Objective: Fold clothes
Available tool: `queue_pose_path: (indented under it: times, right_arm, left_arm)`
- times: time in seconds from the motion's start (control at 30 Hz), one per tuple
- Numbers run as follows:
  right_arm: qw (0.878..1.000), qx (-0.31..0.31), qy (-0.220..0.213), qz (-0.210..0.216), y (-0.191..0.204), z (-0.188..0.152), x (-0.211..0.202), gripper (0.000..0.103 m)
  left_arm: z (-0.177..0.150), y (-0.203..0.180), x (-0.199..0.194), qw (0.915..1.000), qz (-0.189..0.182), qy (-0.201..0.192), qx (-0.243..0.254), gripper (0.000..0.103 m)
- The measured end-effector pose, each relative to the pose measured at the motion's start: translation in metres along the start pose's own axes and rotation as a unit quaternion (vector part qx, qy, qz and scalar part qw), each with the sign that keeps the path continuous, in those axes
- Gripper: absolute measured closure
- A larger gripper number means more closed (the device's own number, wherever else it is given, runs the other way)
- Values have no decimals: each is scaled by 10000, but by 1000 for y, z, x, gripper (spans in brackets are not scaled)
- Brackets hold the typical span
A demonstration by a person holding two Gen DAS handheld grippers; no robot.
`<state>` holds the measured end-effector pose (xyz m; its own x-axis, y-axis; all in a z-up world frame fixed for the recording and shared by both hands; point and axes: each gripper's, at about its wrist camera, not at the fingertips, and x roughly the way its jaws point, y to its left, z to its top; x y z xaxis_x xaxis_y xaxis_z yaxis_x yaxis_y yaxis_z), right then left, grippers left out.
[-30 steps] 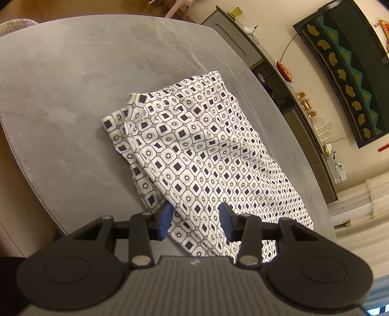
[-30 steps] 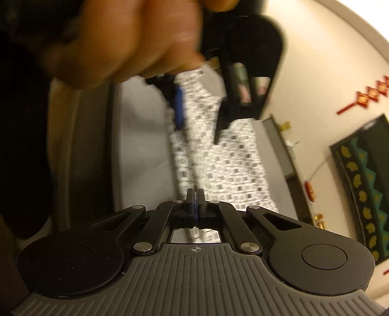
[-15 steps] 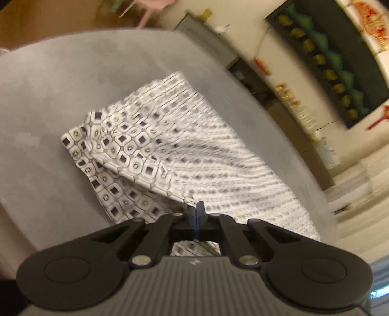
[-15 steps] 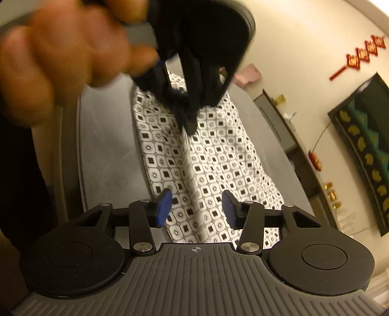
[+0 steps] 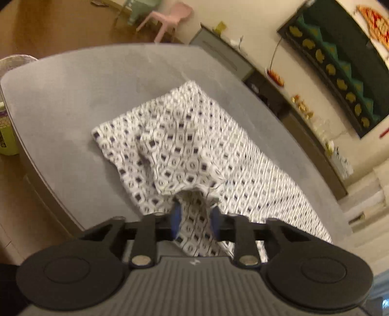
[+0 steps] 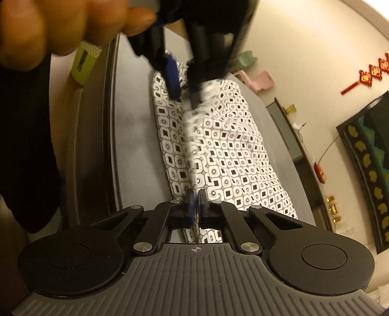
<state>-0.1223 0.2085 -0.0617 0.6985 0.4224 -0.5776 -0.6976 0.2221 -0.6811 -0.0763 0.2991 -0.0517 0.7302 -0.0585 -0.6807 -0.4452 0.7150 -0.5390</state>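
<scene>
The patterned garment (image 5: 194, 155), white with dark squares and rings, lies stretched along the grey table (image 5: 73, 97), its near edge close to the table's rim. A flap of that near edge is bunched and lifted off the layer beneath. The left gripper (image 5: 194, 217) stands over it, its blue-padded jaws opening with cloth between them; the pads do not look to be pressing on it, though blur makes this hard to judge. Further along the same edge, the right gripper (image 6: 195, 201) has its jaws drawn together on the fabric's border, a thin fold pinched between the pads. The person's hand (image 6: 48, 29) shows large and blurred at the top of the right wrist view, gripping the left tool. To do this fold well, I would say both tongs need a firm hold on the same edge before lifting, so the cloth rises evenly; the left should bite again on the raised flap, and the two should carry the edge across together, keeping it taut between them and laying it square on the far side. Beyond the table stand a pink chair (image 5: 170, 19), a low cabinet (image 5: 218, 51), a dark wall hanging (image 5: 340, 68) and a red knotted ornament (image 6: 364, 73). A yellow-green container (image 6: 85, 60) at the table's side bears a dark label, too blurred to read; no other writing is legible.
</scene>
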Motion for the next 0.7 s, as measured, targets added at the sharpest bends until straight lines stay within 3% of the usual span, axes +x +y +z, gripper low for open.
queue_pose_path:
  times: [0.07,0.3,0.47,0.6,0.7]
  right_arm:
    - [10000,64,-7,40,-3,-1,1,103]
    - [9994,265,-199,84,-11,0,-3,103]
    - [9986,457,-273,2,-21,0,-3,103]
    - [9974,596,-393,13,-29,4,-6,103]
    - [9971,640,-411,81,-29,4,-7,103]
  left_arm:
    - [4,9,1,9993,17,-51,-379,57]
    - [13,42,12,9882,-369,156,-1477,56]
    - [7,55,11,9738,-850,322,-2083,41]
    - [6,56,27,9603,-1028,451,-2555,39]
    - [10,46,43,9573,-1159,370,-2623,42]
